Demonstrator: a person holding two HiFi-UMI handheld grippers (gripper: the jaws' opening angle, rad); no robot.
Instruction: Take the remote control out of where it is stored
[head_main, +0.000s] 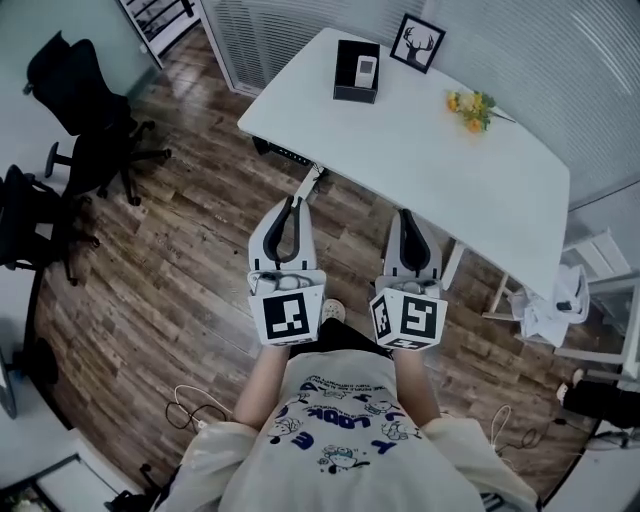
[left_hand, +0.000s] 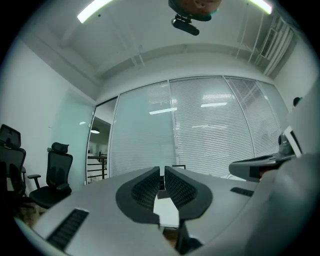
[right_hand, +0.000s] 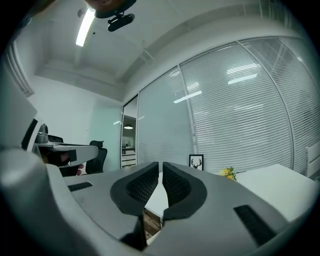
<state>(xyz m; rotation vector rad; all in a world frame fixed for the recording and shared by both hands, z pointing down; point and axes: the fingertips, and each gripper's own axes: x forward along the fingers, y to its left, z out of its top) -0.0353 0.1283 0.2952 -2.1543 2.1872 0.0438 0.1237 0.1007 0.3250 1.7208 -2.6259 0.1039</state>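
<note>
Closest, at 6 o'clock: the person's white shirt (head_main: 340, 440) w/ blue drawings on it. Just past it, two hands hold tongs side by side over the wood floor (head_main: 180, 280).

L tongs (head_main: 297, 204): pressed together, nothing in them. R tongs (head_main: 407, 216): pressed together too, nothing in them. Each has a cube (head_main: 290, 318) w/ black & white squares at the back end. Both point to 12 o'clock, w/ tips near the close edge of the white tabletop (head_main: 430, 170).

Thin cords (head_main: 190, 405) lie on the floor at 8 o'clock of the person. Black office chairs (head_main: 90, 110) stand far off at 10 o'clock.

At 12 o'clock, on the far side of the tabletop, sits a black box (head_main: 348, 65). The remote control (head_main: 367, 68) is inside it, light gray, front showing. It is well apart from both tongs.

A deer pic (head_main: 417, 43) in a black frame stands at 2 o'clock of the box. Small yellow flowers (head_main: 472, 108) lie at 4 o'clock of the box.
</note>
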